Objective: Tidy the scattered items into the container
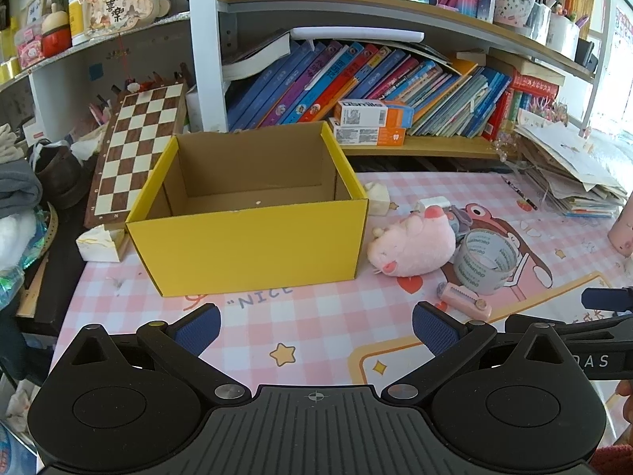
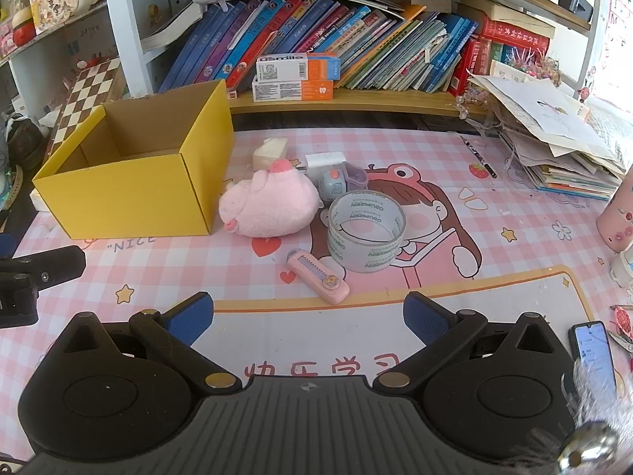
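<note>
An open yellow cardboard box [image 1: 249,241] [image 2: 130,198] stands on the pink checked mat, with nothing visible inside. To its right lie a pink plush pig [image 1: 413,243] [image 2: 269,206], a roll of clear tape [image 1: 484,263] [image 2: 366,231], a pink utility knife [image 1: 469,301] [image 2: 318,277], a small grey-and-purple toy [image 2: 336,184] and a white eraser block [image 2: 324,160]. My left gripper [image 1: 314,326] is open, low in front of the box. Short of the knife and tape, my right gripper [image 2: 308,316] hovers open over the mat.
A cream lump [image 2: 269,152] sits behind the box's right corner. Book shelves [image 2: 356,97] run along the back. A paper pile [image 2: 554,146] and pink bottle [image 2: 617,213] are at the right, a phone [image 2: 593,350] near right, a chessboard [image 1: 138,146] left of the box.
</note>
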`<state>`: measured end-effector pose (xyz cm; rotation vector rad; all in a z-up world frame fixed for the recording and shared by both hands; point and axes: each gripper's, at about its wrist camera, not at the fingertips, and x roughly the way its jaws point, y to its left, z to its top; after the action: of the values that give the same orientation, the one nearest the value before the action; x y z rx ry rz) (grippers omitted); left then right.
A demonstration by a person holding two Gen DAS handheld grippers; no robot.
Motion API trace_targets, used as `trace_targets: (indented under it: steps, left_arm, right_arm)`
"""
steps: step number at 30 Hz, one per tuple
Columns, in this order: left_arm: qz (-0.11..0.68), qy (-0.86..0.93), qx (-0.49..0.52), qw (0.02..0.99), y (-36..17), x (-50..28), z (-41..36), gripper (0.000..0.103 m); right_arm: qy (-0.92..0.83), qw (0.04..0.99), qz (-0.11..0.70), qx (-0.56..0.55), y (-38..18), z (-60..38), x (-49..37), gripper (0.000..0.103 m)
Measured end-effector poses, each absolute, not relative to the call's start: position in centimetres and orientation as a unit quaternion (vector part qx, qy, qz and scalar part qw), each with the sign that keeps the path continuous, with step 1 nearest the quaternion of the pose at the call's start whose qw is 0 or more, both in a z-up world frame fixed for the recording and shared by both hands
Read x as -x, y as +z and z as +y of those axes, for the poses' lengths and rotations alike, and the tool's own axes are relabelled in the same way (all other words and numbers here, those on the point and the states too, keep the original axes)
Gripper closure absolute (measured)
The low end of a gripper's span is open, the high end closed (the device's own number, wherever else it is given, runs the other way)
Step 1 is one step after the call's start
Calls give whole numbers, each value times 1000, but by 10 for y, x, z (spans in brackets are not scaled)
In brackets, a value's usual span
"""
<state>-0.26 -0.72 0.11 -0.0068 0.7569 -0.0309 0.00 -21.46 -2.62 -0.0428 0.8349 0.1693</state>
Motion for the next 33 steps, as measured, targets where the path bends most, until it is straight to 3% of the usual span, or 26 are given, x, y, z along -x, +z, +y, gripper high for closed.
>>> trace_targets:
  steps: [33]
  left_arm:
    - [379,-27,-19,925,-3,0,-16,0]
  right_arm:
    - [85,909,406,23,-28,-215,-2,0]
